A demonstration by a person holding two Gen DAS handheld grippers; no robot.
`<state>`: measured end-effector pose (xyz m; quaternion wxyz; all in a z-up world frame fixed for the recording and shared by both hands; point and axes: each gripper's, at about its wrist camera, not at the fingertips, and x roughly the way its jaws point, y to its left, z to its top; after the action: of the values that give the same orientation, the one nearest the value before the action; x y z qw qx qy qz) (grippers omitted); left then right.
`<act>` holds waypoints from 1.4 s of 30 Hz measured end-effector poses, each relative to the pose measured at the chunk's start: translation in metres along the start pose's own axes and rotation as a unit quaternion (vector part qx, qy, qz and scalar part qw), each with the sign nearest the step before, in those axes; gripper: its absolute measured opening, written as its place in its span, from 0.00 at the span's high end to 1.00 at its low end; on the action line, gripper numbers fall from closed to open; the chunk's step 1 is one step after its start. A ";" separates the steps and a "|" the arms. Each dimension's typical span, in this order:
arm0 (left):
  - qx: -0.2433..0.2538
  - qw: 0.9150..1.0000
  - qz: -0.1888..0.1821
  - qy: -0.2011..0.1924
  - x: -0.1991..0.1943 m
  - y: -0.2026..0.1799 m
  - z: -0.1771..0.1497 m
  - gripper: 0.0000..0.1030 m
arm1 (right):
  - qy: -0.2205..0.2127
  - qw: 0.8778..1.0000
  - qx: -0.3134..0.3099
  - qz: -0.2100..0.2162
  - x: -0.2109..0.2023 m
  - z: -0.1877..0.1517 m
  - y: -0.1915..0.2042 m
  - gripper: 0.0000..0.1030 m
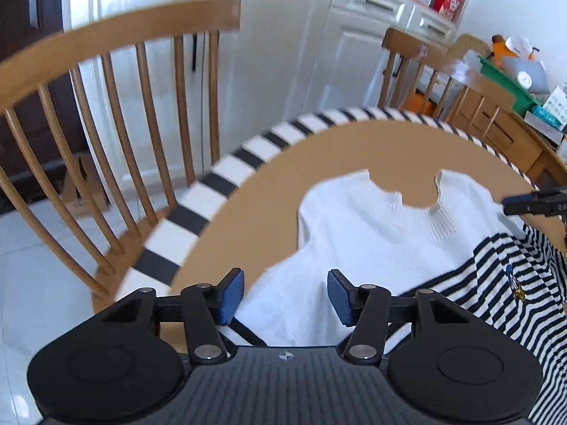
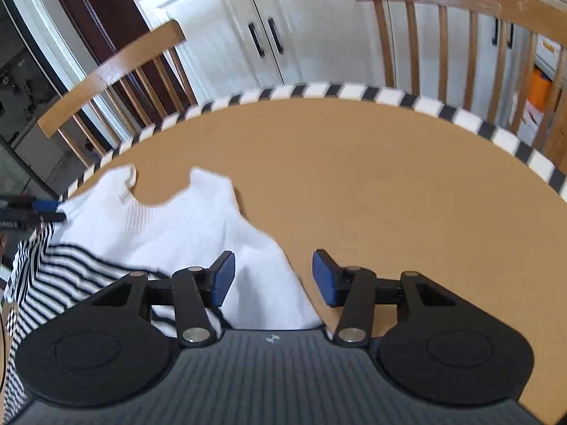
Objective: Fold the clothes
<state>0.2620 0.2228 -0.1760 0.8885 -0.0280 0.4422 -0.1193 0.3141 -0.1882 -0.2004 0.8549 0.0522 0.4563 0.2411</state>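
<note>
While both our jaws stand apart and empty, the white top (image 1: 372, 233) lies flat on the counter (image 2: 354, 163) ahead of and under them, the striped shirt (image 1: 496, 283) between them. We should pinch each side hem squarely, evenly.

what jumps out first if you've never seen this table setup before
The white knit top lies spread flat on the tan table, neckline away from the cameras. A black-and-white striped shirt overlaps its near corner, to its right in the left wrist view. The table's black-and-white checked edge band stands out too, with wooden spindle chairs behind, and both tools, left and right, open above the white top's near hem.
</note>
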 end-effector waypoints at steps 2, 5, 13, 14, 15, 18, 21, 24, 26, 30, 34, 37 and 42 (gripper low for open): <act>-0.002 1.000 0.006 -0.001 0.002 -0.003 -0.002 0.65 | 0.014 1.000 -0.013 -0.017 0.007 0.001 0.012 0.98; -0.013 1.000 0.014 0.003 -0.001 -0.013 -0.008 0.93 | 0.020 0.995 -0.080 -0.056 0.004 -0.004 0.036 0.98; -0.056 0.992 0.109 -0.040 -0.002 -0.040 -0.027 0.93 | -0.013 0.962 -0.149 -0.227 -0.006 0.001 0.032 0.98; -0.048 0.990 0.123 -0.045 -0.002 -0.044 -0.029 0.93 | -0.003 0.962 -0.144 -0.234 -0.002 0.000 0.030 0.98; -0.040 0.989 0.136 -0.046 -0.002 -0.046 -0.030 0.93 | 0.003 0.960 -0.147 -0.239 0.002 -0.003 0.030 0.98; -0.034 0.984 0.169 -0.048 -0.003 -0.046 -0.034 0.92 | 0.003 0.965 -0.144 -0.218 0.004 -0.009 0.035 0.96; -0.048 0.983 0.169 -0.054 -0.007 -0.032 -0.034 0.84 | -0.027 0.977 -0.100 -0.188 -0.016 -0.006 0.033 0.64; -0.070 0.983 0.147 -0.086 -0.029 -0.023 -0.033 0.76 | -0.038 0.984 -0.068 -0.163 -0.054 -0.005 0.015 0.57; -0.067 0.980 0.141 -0.124 -0.058 -0.024 -0.038 0.68 | -0.017 0.988 -0.051 -0.144 -0.077 -0.010 -0.001 0.55; -0.053 0.980 0.144 -0.129 -0.091 -0.031 -0.061 0.56 | 0.067 0.988 -0.035 -0.131 -0.097 -0.037 -0.031 0.55; -0.065 0.984 0.142 -0.086 -0.098 -0.033 -0.092 0.56 | 0.095 0.989 -0.014 -0.117 -0.095 -0.066 -0.033 0.63; -0.091 0.984 0.138 -0.069 -0.101 -0.036 -0.110 0.56 | 0.095 0.988 -0.034 -0.118 -0.090 -0.074 -0.015 0.97; -0.091 0.984 0.142 -0.057 -0.101 -0.041 -0.124 0.56 | 0.086 0.968 -0.102 -0.213 -0.108 -0.060 -0.010 0.97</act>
<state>0.0971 0.2140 -0.1661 0.9139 -0.0526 0.3994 0.0502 0.2192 -0.2548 -0.1570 0.8452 -0.1544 0.5015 0.1019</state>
